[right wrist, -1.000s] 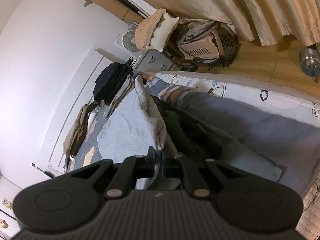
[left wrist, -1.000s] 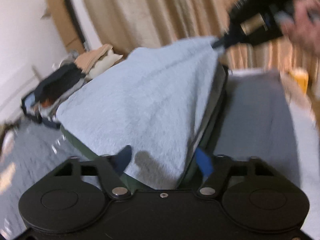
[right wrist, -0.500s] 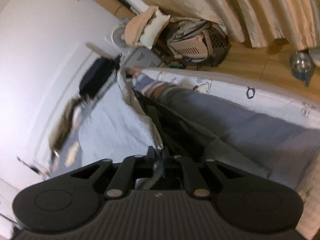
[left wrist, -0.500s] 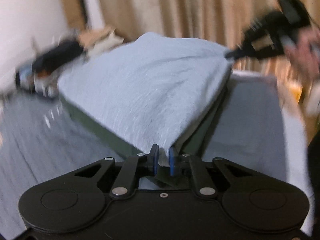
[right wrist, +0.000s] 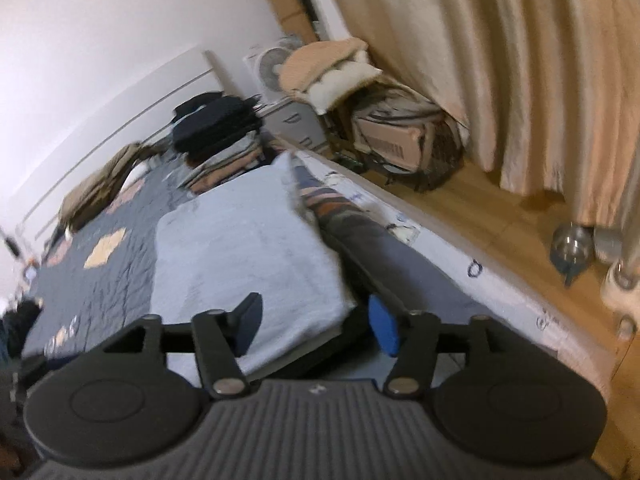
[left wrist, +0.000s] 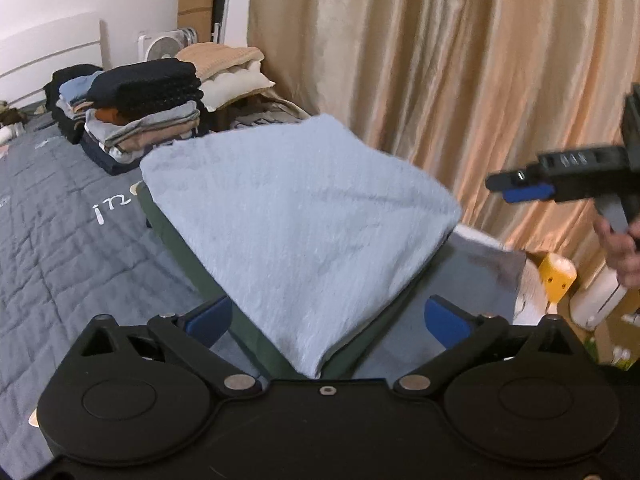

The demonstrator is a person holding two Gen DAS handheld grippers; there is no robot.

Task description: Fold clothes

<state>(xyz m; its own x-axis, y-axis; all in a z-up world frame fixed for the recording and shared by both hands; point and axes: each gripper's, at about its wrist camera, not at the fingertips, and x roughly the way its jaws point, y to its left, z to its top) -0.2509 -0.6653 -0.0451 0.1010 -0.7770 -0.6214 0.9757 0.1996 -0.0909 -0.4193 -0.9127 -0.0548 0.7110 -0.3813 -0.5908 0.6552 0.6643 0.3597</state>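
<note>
A light blue garment [left wrist: 304, 216] lies folded flat on a dark green garment [left wrist: 188, 256] on the bed. It also shows in the right wrist view [right wrist: 248, 252]. My left gripper [left wrist: 328, 320] is open, its blue pads on either side of the garment's near corner, not touching it. My right gripper [right wrist: 316, 324] is open over the garment's other near corner. The right gripper also shows in the left wrist view [left wrist: 524, 188], held in a hand, clear of the cloth.
A stack of folded clothes [left wrist: 140, 120] stands at the far end of the grey quilt [left wrist: 60, 240]. Beige curtains [left wrist: 440, 60] hang behind. A wooden floor [right wrist: 500, 216] with a metal bowl [right wrist: 572, 244] lies beside the bed edge [right wrist: 460, 276].
Both grippers were shut on the light blue garment's corners and holding it up. Both have opened and let go, and the garment now lies flat. The right gripper has drawn back.
</note>
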